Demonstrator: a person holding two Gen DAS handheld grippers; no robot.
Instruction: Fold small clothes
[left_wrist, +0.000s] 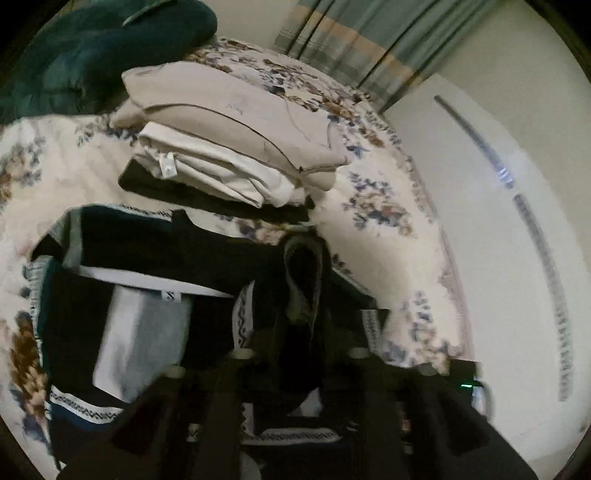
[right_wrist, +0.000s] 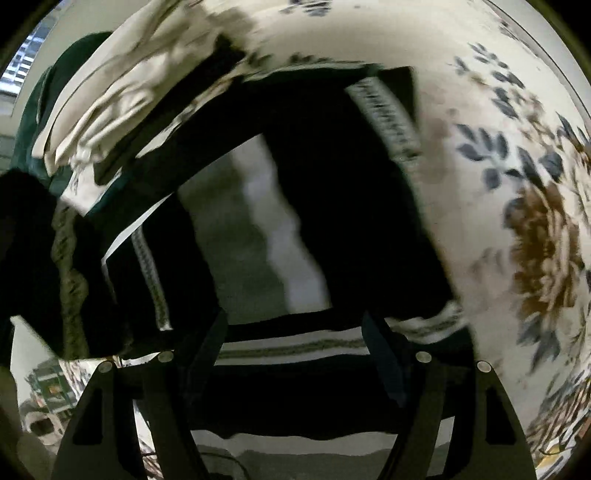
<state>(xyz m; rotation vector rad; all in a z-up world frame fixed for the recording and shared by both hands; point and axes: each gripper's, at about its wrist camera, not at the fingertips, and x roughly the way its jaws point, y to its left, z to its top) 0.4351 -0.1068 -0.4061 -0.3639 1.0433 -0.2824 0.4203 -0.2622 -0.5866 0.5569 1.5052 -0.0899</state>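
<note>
Left tool (left_wrist: 299, 354): closed on a raised fold of the dark patterned garment (left_wrist: 155, 258), a sleeve-like or hem-like loop of black cloth with a white zigzag-trimmed band standing up between its fingers. Right tool (right_wrist: 295, 332): fingers set wide apart, nothing between them, poised low over the near edge of the same garment (right_wrist: 332, 184); whether the tips touch the cloth cannot be told through the blur. Garment: black with white and grey panels and zigzag borders, lying spread and only partly gathered on the floral bedspread (left_wrist: 388, 206), directly ahead of both tools; judged to be mid-fold, one portion lifted, the rest still flat and unfolded. Finished work: a stack of folded clothes (left_wrist: 229, 147) just beyond the garment on the bed, comprising a beige item on top, a white item with a small tag beneath, and a black item at the bottom; three pieces appear done. Remaining: the present garment to be folded and, by judgement, added to the stack. Further back: a dark green bundle (left_wrist: 103, 48), perhaps a cushion or blanket, unfolded status unclear. Containers: none visible; the clothes rest directly on the bed. Surroundings: striped curtain (left_wrist: 354, 40) and a pale wall.
</note>
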